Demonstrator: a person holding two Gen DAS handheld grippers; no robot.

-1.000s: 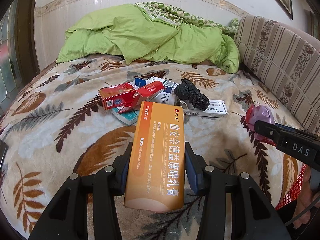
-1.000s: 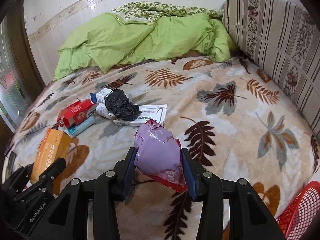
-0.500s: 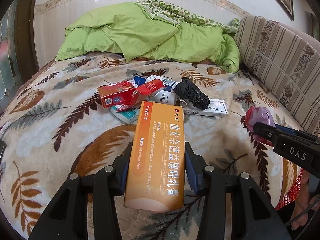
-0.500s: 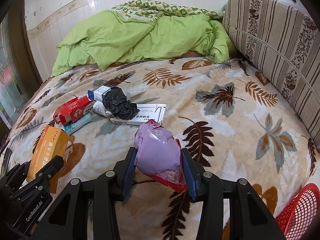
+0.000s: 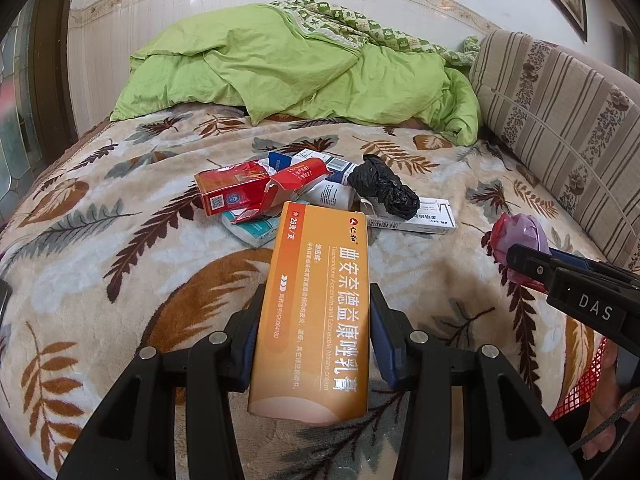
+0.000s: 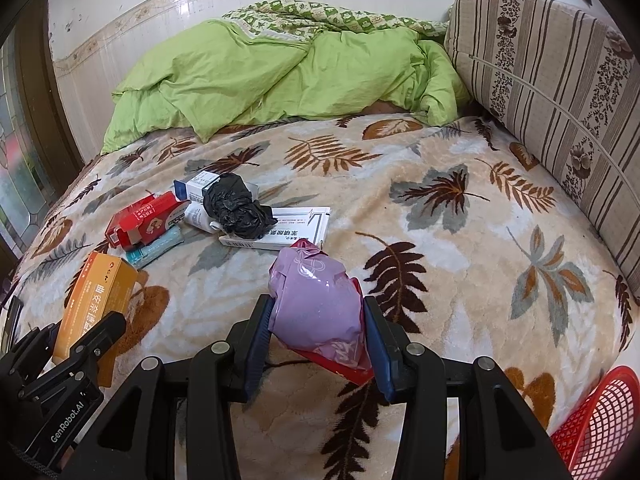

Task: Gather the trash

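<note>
Right wrist: my right gripper (image 6: pixel 316 344) pinches a purple bag (image 6: pixel 316 304), left gripper (image 5: pixel 312 344) clamps an orange box (image 5: pixel 316 308); pile (image 6: pixel 224 216) mid-bed and basket (image 6: pixel 596 420) by the near-right corner wait.

blanket (image 6: pixel 460 248) right: open | left: trash pile (image 6: pixel 224 216) blocks

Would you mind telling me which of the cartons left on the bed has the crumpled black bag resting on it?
The long white carton, at the pile's right end: the black bag lies on its left part. The torn red carton sits farther left, apart from the bag.
</note>
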